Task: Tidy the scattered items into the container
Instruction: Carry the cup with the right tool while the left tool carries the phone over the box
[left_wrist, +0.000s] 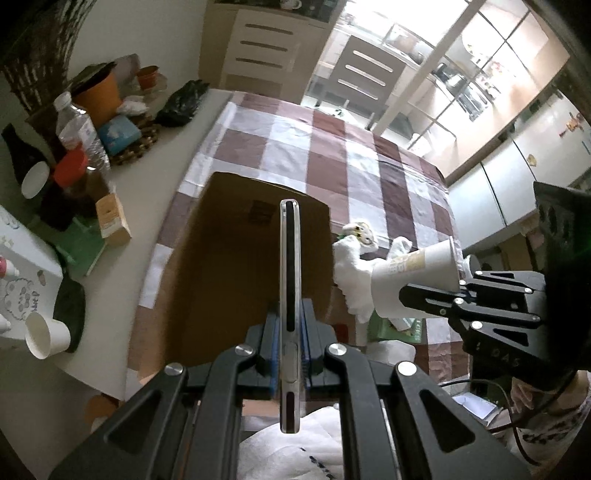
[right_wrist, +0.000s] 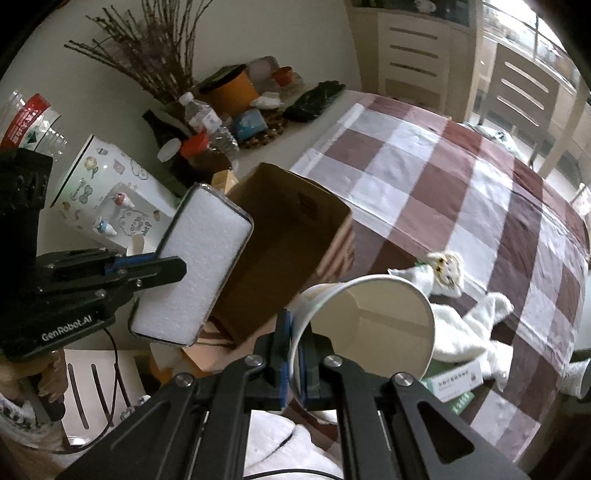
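Grippers (left_wrist: 290, 354) (right_wrist: 293, 363) level above box (right_wrist: 295, 206), phone (left_wrist: 290, 295) and cup (right_wrist: 369, 325) clamped

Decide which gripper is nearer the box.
Left. The left gripper holds the phone over the box; the right gripper, holding a cup, is beside it.

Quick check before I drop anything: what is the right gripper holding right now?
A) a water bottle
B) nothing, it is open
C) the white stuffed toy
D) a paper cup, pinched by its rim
D: the right gripper is shut on the rim of the paper cup, which is tipped on its side near the cardboard box.
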